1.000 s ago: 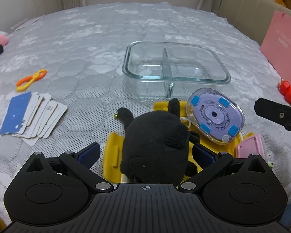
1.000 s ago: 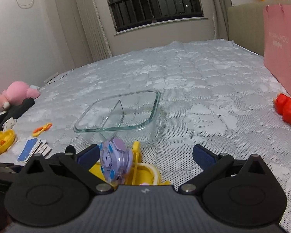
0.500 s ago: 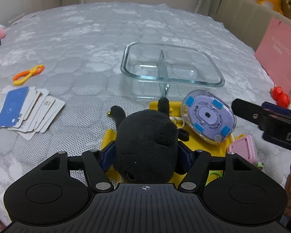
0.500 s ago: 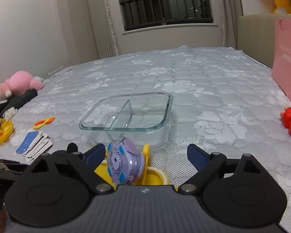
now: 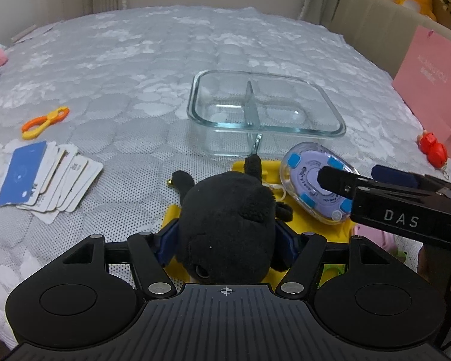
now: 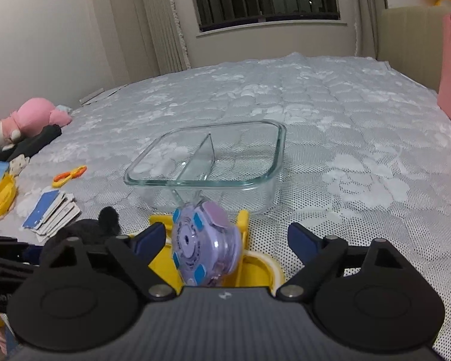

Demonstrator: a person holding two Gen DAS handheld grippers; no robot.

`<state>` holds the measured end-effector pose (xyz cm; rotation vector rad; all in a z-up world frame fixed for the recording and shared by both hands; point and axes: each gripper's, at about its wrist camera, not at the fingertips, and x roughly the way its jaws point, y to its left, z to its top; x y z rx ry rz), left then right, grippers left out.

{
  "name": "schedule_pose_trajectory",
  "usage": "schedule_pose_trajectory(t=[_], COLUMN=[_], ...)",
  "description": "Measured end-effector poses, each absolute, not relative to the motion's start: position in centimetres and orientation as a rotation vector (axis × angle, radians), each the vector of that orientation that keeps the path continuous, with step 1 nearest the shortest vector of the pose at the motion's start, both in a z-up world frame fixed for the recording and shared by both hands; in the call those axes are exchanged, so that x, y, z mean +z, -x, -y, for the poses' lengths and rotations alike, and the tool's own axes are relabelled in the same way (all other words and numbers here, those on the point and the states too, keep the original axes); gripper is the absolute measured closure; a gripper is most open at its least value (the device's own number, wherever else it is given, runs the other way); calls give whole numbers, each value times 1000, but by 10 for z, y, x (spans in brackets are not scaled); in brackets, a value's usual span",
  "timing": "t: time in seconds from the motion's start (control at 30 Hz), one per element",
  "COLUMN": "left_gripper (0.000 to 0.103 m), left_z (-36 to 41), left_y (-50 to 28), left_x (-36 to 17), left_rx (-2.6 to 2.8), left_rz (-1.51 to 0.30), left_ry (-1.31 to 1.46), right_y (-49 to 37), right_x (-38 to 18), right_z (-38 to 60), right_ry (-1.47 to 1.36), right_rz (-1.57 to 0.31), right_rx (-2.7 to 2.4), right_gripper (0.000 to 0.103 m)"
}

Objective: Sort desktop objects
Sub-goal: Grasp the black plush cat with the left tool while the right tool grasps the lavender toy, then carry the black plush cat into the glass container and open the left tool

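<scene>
My left gripper [image 5: 227, 239] is shut on a black plush toy [image 5: 225, 210], its blue pads pressed into both sides. The plush rests on a yellow plastic piece [image 5: 249, 167]. A round purple case with blue tabs [image 5: 309, 186] leans on that yellow piece, just right of the plush. In the right wrist view the purple case [image 6: 206, 245] stands on edge between the fingers of my open right gripper [image 6: 227, 237], closer to the left finger [image 6: 151, 236]. A two-compartment glass dish [image 5: 264, 111] sits empty just beyond.
A fan of cards [image 5: 45, 177] and an orange-yellow clip [image 5: 45, 121] lie to the left. A pink paper bag [image 5: 430, 90] and a red toy [image 5: 433, 147] stand at the right edge. A pink item [image 5: 372, 237] lies under the right gripper. A pink plush [image 6: 36, 114] sits far left.
My left gripper has shut from open onto the black plush. The right gripper has moved in from the right, its fingers now on either side of the purple case.
</scene>
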<state>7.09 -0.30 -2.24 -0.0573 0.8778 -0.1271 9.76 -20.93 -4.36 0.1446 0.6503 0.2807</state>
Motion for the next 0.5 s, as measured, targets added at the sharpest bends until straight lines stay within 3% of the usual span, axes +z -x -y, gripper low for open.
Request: schedule_pose_trajectory(t=[0.2, 0.5], left_gripper=[33, 33], left_z=[1, 2], left_y=[-78, -153], left_x=[-3, 37], left_rx=[-159, -191], left_rz=[-851, -745], left_ry=[77, 116], right_y=[-96, -91], right_x=[-41, -37], right_z=[218, 224], right_ry=[-180, -207], right_rz=[-650, -652], right_rx=[279, 274], right_gripper=[9, 8])
